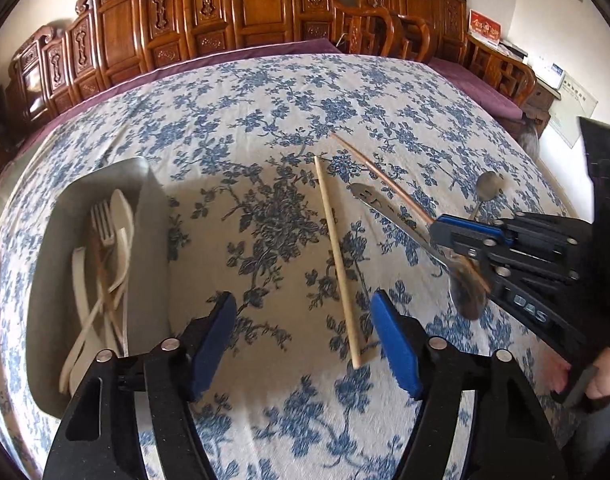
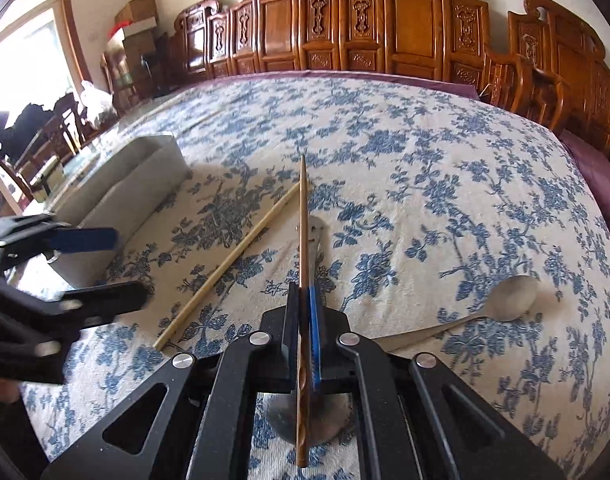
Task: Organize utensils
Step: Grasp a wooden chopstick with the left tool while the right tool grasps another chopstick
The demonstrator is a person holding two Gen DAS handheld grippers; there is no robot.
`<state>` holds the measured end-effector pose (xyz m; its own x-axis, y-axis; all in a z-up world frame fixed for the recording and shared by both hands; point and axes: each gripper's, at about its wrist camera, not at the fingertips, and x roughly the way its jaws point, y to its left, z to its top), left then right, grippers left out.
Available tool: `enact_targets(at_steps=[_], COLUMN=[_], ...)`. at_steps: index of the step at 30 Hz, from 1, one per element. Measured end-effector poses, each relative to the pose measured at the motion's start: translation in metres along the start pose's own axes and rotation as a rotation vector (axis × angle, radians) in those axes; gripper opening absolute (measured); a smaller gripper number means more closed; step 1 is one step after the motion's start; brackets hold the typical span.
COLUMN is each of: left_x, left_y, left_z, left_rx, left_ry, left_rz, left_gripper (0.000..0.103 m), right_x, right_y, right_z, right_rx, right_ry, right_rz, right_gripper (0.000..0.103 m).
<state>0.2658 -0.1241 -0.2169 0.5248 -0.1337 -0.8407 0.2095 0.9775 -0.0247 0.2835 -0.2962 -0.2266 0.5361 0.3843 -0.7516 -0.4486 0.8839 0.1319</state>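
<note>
My right gripper (image 2: 304,294) is shut on a brown wooden chopstick (image 2: 303,216), which points forward above a flat metal spoon (image 2: 317,236) lying on the cloth. It also shows in the left wrist view (image 1: 441,228) with the brown chopstick (image 1: 379,174). My left gripper (image 1: 303,312) is open and empty, above the cloth beside a pale chopstick (image 1: 337,256), which also shows in the right wrist view (image 2: 229,264). A grey tray (image 1: 153,232) at the left holds a fork (image 1: 103,220) and several pale utensils.
A second metal spoon (image 2: 505,304) lies on the blue-flowered tablecloth (image 1: 265,112) at the right. Carved wooden chairs (image 2: 385,28) line the far edge. The grey tray shows at the left of the right wrist view (image 2: 145,184).
</note>
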Motion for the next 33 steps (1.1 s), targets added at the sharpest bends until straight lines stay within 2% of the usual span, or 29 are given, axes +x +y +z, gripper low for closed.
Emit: enact_targets(at_steps=[6,10,16,20,23,24,33], left_x=[0.021,0.032,0.044,0.046,0.046,0.046,0.035], left_y=[-0.011,-0.019,-0.028,-0.027,-0.027,-0.027,-0.020], left_z=[0.009,0.013,0.016,0.017,0.017,0.016,0.008], left_rx=[0.006,0.016,0.035,0.032,0.034,0.037,0.039], left_ry=[0.029,0.044,0.056,0.051,0.050,0.052,0.059], left_rz=[-0.002,-0.001,0.015,0.021,0.020,0.020,0.021], left_gripper=[0.046,0.037,0.027,0.024,0.007,0.005,0.005], right_x=[-0.018,-0.020,-0.015,-0.014,-0.011,-0.011,-0.009], right_y=[-0.007,-0.014,-0.020,-0.019,-0.017,-0.016,-0.010], right_z=[0.005,0.002,-0.002,-0.002,-0.003,-0.003,0.000], right_rx=[0.010,0.027,0.050,0.043,0.035,0.033,0.027], right_ry=[-0.038,-0.029,-0.012,-0.007,0.000,0.001,0.005], right_rz=[0.020,0.025,0.017,0.008,0.002,0.000,0.008], right_gripper=[0.006,0.006,0.006,0.006,0.006,0.006,0.006])
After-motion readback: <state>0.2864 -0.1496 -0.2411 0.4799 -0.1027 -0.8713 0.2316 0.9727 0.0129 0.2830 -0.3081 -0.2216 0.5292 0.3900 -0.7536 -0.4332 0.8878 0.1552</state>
